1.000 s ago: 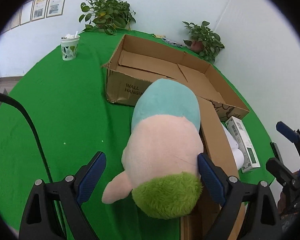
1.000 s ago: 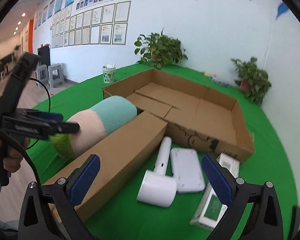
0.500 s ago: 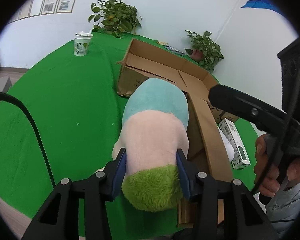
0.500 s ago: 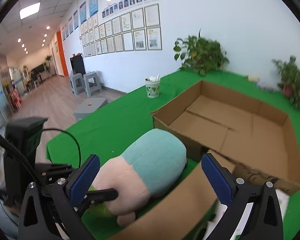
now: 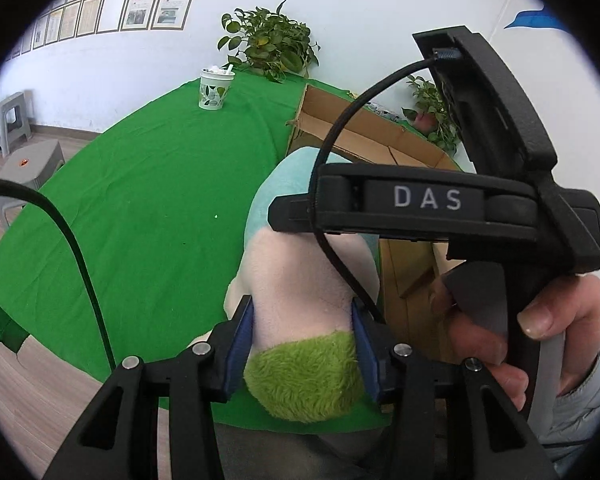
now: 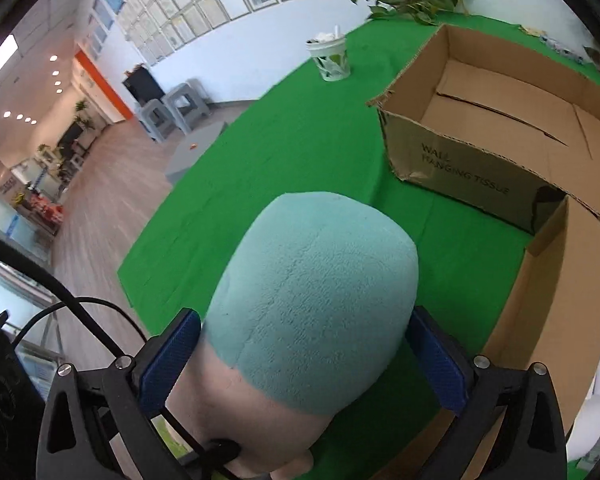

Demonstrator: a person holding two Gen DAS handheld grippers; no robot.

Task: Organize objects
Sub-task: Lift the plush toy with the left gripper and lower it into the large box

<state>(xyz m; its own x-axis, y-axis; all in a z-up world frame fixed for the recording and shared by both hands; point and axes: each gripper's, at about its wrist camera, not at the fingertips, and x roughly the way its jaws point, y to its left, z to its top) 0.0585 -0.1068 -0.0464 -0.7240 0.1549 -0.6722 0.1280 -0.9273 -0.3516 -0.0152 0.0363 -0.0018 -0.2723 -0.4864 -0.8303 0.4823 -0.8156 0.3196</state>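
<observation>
Gripping the plush toy (image 5: 308,304) at its green-furred end, the left gripper (image 5: 304,344) has both blue pads pressed into the pink body, so its jaws are clenched on the toy. The toy lies lengthwise on the green tablecloth (image 5: 148,208), its teal end pointing toward the open cardboard box (image 6: 496,136) and its green end at the cloth's near edge. Left of the toy, well apart and toward the wall, stands a patterned paper cup (image 5: 216,90); behind the cup sits a leafy potted plant (image 5: 270,46). Over the toy's teal half, the right gripper (image 6: 304,360) straddles the body with its blue pads (image 6: 170,360) on either flank; the wrist view shows the left pad close against the plush and the right pad just beside it, but whether they press cannot be told, and the jaws stand wide. Right of the toy, a long closed cardboard carton (image 6: 556,320) lies alongside it, nearly touching. The open box, printed "WALL HANGING TISSUE", sits beyond the toy and appears bare inside. At the far right, a person's hand (image 5: 540,328) grasps the right gripper's handle.
</observation>
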